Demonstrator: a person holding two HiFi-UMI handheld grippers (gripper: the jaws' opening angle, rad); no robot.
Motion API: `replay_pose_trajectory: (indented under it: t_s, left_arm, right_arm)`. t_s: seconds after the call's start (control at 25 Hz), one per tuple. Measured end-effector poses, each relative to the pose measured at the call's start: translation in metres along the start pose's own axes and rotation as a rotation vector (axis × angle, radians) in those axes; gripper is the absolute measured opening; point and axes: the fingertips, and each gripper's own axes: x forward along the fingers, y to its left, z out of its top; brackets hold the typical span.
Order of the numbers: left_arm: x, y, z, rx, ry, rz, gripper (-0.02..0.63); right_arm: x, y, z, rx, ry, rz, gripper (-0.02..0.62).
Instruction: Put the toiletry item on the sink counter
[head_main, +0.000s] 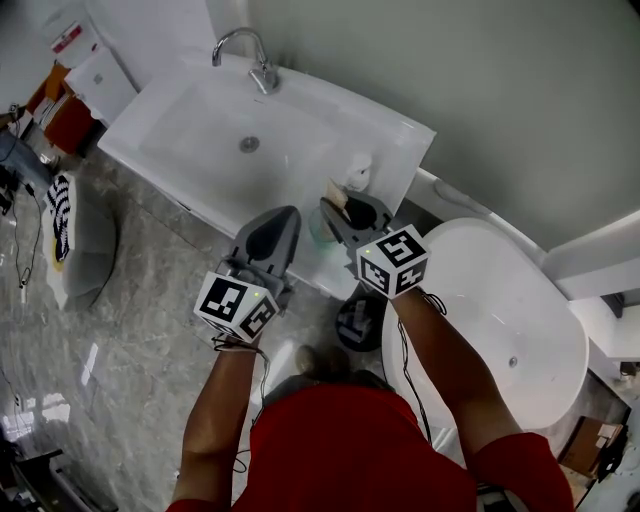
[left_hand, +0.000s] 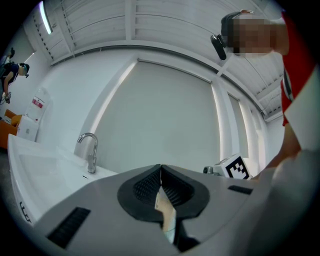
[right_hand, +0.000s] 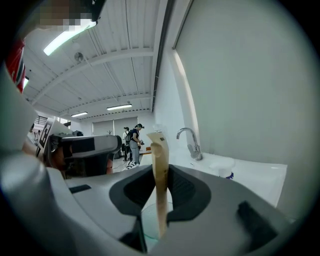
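Observation:
My right gripper is shut on the toiletry item, a flat tan strip that stands upright between the pads and rises above the fingertips. It hangs over the front right corner of the white sink counter, above a clear glass cup. My left gripper sits just left of it at the counter's front edge. Its jaws meet at the tips, and a thin tan-and-white strip is pinched lower between the pads.
A chrome faucet stands behind the basin. A small white bottle sits on the counter's right end. A white tub is to the right and a dark bin on the floor. People stand far off.

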Motion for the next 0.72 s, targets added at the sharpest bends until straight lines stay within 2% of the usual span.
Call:
replay_pose_trajectory:
  t_s: [0.36, 0.52, 0.72]
  left_arm:
    - [0.001, 0.005, -0.002, -0.008, 0.010, -0.007, 0.018]
    - [0.003, 0.005, -0.004, -0.008, 0.014, -0.015, 0.018]
    - [0.003, 0.003, -0.005, -0.009, 0.015, -0.021, 0.018]
  right_arm:
    - [0.007, -0.008, -0.021, -0.035, 0.106, -0.035, 0.086]
    - [0.007, -0.010, -0.029, -0.047, 0.151, -0.041, 0.158]
    - [0.004, -0.016, -0.038, -0.058, 0.207, -0.072, 0.199]
